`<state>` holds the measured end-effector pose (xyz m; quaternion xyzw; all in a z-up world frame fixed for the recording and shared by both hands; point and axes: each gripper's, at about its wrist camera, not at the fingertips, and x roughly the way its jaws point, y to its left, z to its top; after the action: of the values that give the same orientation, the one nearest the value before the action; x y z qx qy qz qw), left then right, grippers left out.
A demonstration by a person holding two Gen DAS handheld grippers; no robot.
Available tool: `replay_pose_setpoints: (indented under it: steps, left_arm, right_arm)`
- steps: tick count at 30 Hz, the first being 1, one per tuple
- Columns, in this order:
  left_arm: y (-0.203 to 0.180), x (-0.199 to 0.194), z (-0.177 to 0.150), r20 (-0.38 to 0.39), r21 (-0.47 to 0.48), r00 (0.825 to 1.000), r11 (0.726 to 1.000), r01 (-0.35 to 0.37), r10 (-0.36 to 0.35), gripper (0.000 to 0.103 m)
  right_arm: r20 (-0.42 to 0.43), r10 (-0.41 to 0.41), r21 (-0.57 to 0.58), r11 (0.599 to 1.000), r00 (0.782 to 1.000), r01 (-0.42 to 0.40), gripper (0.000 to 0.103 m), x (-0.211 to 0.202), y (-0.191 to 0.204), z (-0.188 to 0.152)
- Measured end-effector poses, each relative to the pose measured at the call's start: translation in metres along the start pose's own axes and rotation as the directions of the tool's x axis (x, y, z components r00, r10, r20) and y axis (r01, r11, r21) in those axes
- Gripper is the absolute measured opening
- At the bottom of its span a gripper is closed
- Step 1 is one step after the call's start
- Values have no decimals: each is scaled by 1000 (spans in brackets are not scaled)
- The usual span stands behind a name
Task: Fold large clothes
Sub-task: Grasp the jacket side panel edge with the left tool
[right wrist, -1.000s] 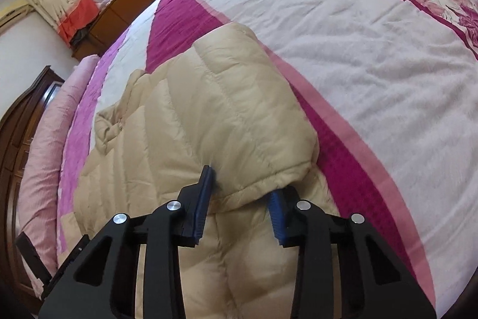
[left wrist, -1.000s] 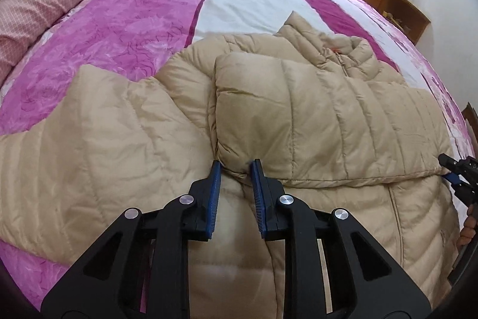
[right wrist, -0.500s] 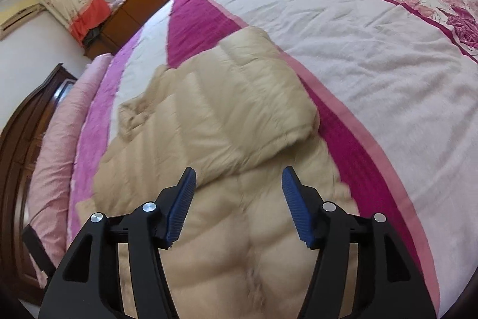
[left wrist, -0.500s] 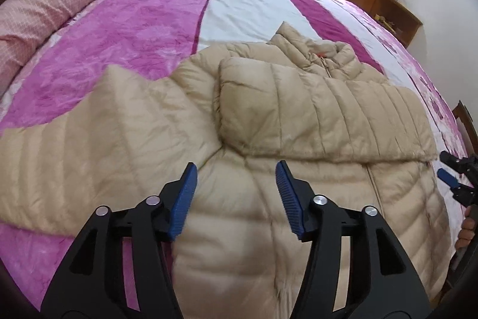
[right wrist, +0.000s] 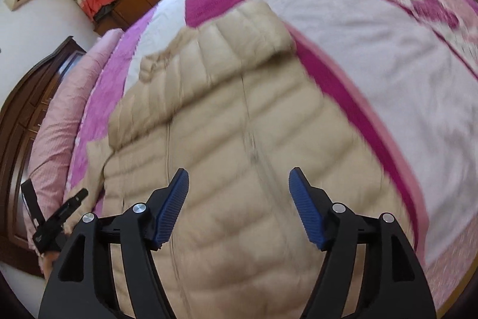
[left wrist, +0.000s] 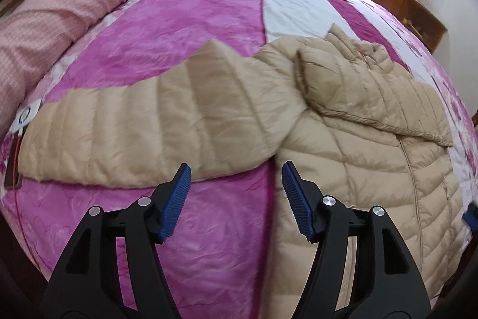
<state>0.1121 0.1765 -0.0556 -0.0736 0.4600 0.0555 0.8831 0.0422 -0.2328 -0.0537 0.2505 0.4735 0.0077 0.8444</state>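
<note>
Left hand-held gripper (left wrist: pixel 236 193): hovering with its blue pads spread wide, pinching nothing, just above the near edge of the outstretched sleeve
Right hand-held gripper (right wrist: pixel 238 199): also gaping wide and gripping nothing, hanging over the jacket's front, close to the zip line; the view is blurring
Jacket (left wrist: pixel 358 139): the beige puffer is lying flat on the bed (left wrist: pixel 185 29), collar pointing to the far side
Right sleeve (left wrist: pixel 367 91): lying folded across the chest
Left sleeve (left wrist: pixel 143 124): stretching out to the left over the pink cover
Rolled quilt (left wrist: pixel 74 5): the pale pink roll is sitting along the far left edge of the bed
</note>
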Motion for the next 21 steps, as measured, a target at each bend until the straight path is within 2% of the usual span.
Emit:
replay_pose_setpoints:
  steps: [4, 8, 11, 15, 21]
  left_arm:
    - [26, -2, -4, -3, -59, 1000, 998, 2, -3, 63]
    - [50, 0, -14, -12, -104, 999, 994, -43, 42, 63]
    - [67, 6, -20, -22, -153, 999, 987, -48, 45, 63]
    - [90, 13, -27, -33, -258, 999, 965, -38, 31, 64]
    - [110, 30, -26, 0, -372, 1000, 928, 18, -19, 64]
  right_arm:
    - [6, -44, -31, 999, 999, 44, 73, -9, 12, -22]
    - [-6, -48, -63, 997, 999, 48, 75, -14, 25, -37]
    - [-9, -63, -97, 993, 998, 62, 76, -15, 35, -43]
    - [14, -93, -149, 984, 996, 94, 76, -17, 46, -51]
    - [45, -125, -204, 970, 991, 132, 76, -20, 55, -55]
